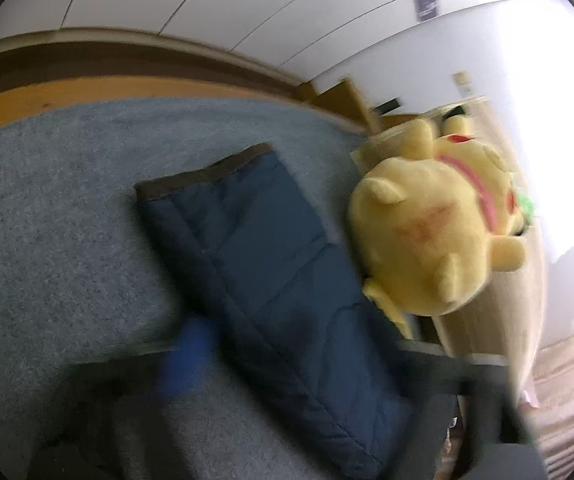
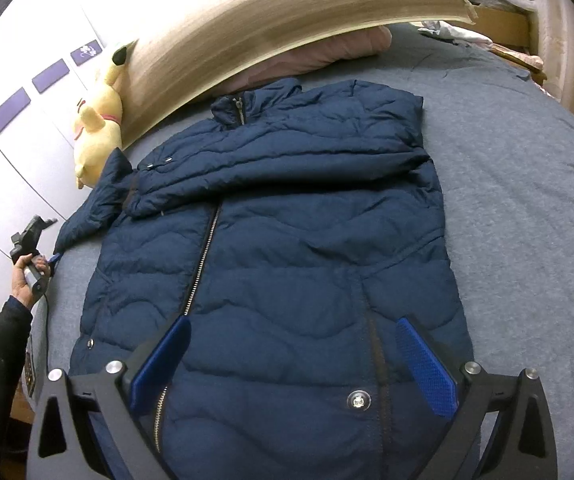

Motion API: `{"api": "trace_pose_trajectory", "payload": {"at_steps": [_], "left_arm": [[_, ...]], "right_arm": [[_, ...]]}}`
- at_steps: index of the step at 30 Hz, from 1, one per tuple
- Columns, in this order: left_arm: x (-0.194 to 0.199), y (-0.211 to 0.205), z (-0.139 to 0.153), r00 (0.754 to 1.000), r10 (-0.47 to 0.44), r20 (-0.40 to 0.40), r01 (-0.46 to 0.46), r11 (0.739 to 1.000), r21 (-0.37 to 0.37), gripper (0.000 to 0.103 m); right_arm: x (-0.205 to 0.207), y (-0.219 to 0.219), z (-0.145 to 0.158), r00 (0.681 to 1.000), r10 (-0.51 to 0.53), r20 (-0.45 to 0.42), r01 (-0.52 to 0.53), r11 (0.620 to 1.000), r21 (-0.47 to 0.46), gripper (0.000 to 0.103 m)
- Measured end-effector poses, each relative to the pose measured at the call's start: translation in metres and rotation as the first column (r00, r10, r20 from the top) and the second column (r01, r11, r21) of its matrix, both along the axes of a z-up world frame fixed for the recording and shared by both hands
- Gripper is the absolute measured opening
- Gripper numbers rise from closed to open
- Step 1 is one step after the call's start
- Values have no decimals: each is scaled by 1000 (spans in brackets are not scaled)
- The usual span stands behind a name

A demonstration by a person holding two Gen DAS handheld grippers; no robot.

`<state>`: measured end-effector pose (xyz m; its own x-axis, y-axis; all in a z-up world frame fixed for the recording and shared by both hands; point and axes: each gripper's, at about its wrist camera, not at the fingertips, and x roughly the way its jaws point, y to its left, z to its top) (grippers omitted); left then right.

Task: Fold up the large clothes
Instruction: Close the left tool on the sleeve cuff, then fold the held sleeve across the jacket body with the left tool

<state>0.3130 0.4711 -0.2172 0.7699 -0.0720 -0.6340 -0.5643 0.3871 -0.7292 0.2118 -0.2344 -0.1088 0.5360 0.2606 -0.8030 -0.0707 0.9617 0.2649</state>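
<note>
Navy puffer jacket (image 2: 287, 248), flat on bed (image 2: 527, 200); one sleeve folded across chest. R gripper (image 2: 293, 364) over jacket hem, jaws spread. L gripper (image 2: 53, 258) at jacket's other sleeve cuff (image 1: 203, 172), jaws nearly shut; pinch unclear.

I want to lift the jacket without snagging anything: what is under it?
The navy jacket lies on the grey bed cover, bare around it. Its collar edge meets a pink pillow. Anything beneath its body is covered and cannot be seen.

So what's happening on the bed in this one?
A person is folding a navy puffer jacket spread front-up on a grey bed. One sleeve already lies folded across the chest. The left tongs are at the other sleeve, near the yellow plush toy; blur hides any grip. The right tongs hover open over the jacket's lower front.
</note>
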Motion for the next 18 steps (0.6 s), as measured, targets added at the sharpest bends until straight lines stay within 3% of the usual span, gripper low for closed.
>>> {"api": "trace_pose_trajectory", "payload": {"at_steps": [2, 3, 6, 10, 13, 15, 16, 18], "left_arm": [[-1, 4, -5, 1000, 19, -4, -19, 999, -44, 14], [-2, 2, -1, 1000, 18, -3, -18, 1000, -22, 11], [-3, -23, 42, 999, -19, 30, 13, 982, 188, 7], [-10, -80, 115, 982, -111, 155, 37, 909, 416, 7], [-11, -144, 171, 938, -246, 245, 71, 826, 559, 7], [-8, -197, 205, 888, -359, 287, 106, 767, 633, 7], [-7, -214, 213, 870, -395, 296, 121, 751, 649, 7], [1, -274, 232, 804, -511, 306, 185, 702, 688, 7]], "right_arm": [[-1, -4, 1, 1000, -10, 4, 10, 1000, 5, 103], [-2, -8, 2, 1000, -20, 9, 20, 1000, 8, 103], [-4, -19, 5, 999, -45, 23, 45, 999, 18, 103], [-6, -35, 4, 996, -86, 30, 85, 996, 41, 103], [-8, -41, 4, 995, -99, 33, 97, 994, 55, 103], [-9, -44, 3, 994, -106, 39, 103, 993, 59, 103], [-10, -46, 3, 993, -109, 40, 107, 992, 62, 103], [-11, -52, 2, 992, -122, 41, 119, 990, 75, 103]]}}
